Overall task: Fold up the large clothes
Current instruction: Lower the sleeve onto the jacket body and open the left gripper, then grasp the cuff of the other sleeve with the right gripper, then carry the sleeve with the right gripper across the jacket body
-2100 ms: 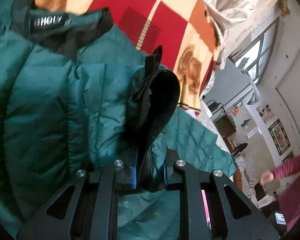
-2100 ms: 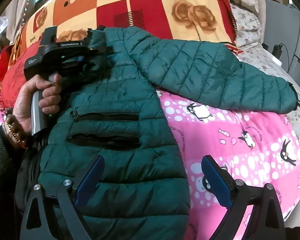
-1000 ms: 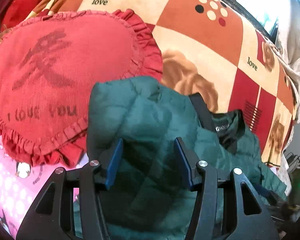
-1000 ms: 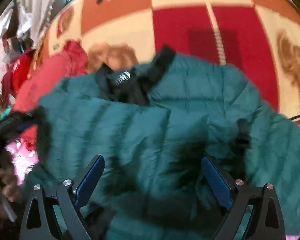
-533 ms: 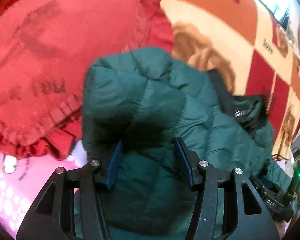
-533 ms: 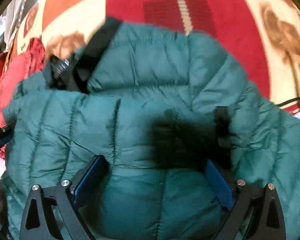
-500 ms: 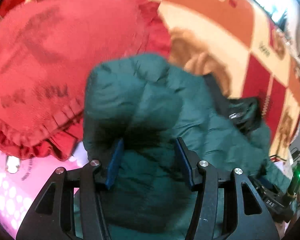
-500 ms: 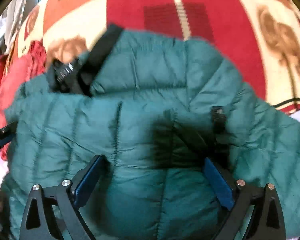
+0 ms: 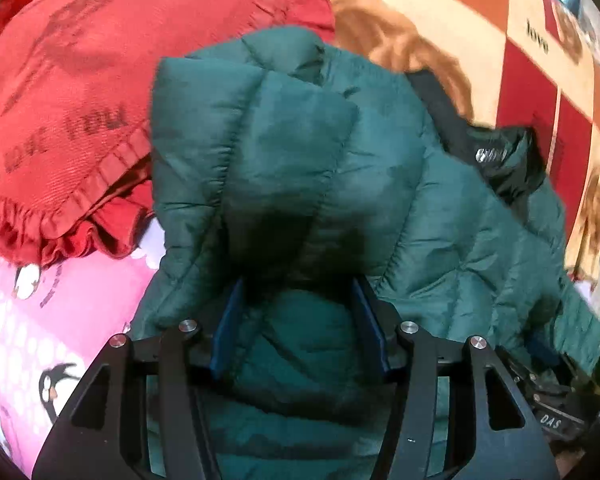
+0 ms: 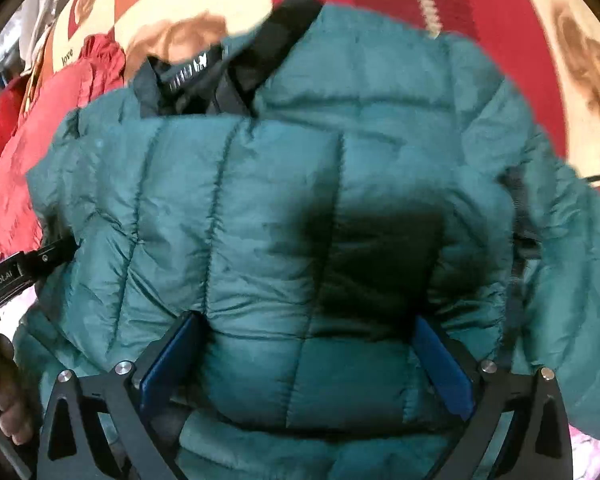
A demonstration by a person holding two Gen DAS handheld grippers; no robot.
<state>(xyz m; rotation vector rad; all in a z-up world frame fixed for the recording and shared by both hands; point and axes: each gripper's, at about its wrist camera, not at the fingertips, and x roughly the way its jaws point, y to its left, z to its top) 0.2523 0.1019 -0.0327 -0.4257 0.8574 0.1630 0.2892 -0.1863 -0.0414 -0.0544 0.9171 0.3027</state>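
Folding looks mid-step: the left gripper (image 9: pixel 298 320) stands part-open astride the puffy green quilted jacket (image 9: pixel 300 168), the right gripper (image 10: pixel 306 360) opening over it, and regripping likely follows.

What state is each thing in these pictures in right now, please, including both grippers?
Jacket: folded over on itself, bunched, black collar showing at the top.
Left gripper: jaws part open, a puffy fold of the jacket between them.
Right gripper: jaws opening wide, jacket bulging between them.
Heart pillow: lying flat beside the jacket, its frill touching it.
Bedsheet: spread under the jacket.
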